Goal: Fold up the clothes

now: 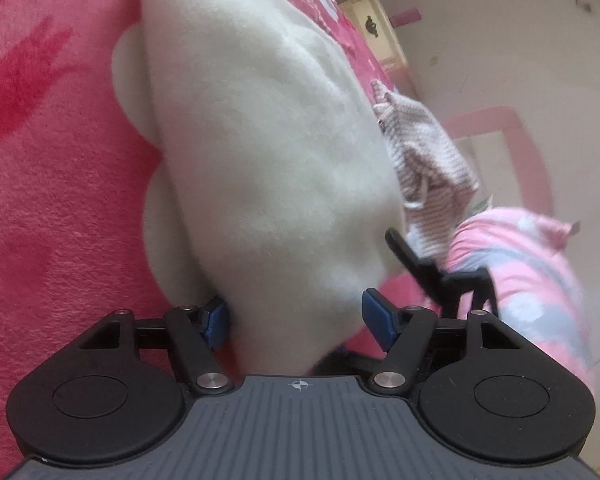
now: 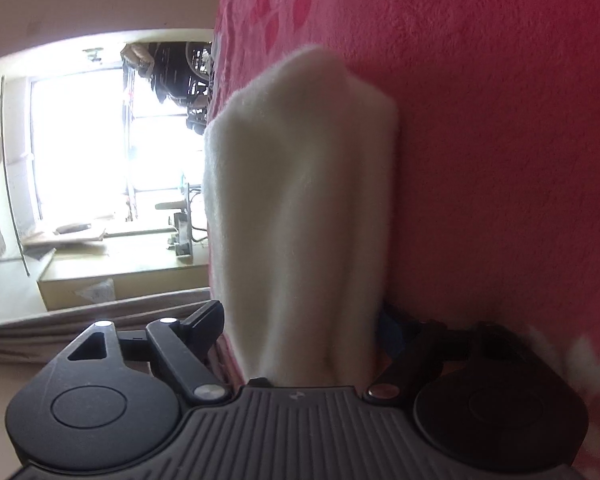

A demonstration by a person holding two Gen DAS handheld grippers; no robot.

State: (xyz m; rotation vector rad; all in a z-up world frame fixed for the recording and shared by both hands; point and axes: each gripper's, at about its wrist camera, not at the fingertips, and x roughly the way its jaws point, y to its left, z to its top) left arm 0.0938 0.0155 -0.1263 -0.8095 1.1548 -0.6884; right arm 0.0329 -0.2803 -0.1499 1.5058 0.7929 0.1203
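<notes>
A white fleece garment lies folded in a thick bundle on the pink blanket. My left gripper straddles its near end. The blue pads stand apart, and the right-hand pad shows a sliver of blanket beside the cloth, so the jaws look open. In the right wrist view the same white garment runs up from between the wide-set jaws of my right gripper, lying against the pink blanket. That gripper's far pad is partly hidden behind the fleece. Its black fingers show at the bundle's right edge in the left wrist view.
A striped knit garment and a pink-and-grey garment lie on the bed to the right of the bundle. A cream cabinet stands by the wall. Beyond the bed edge are a bright window and a low wooden bench.
</notes>
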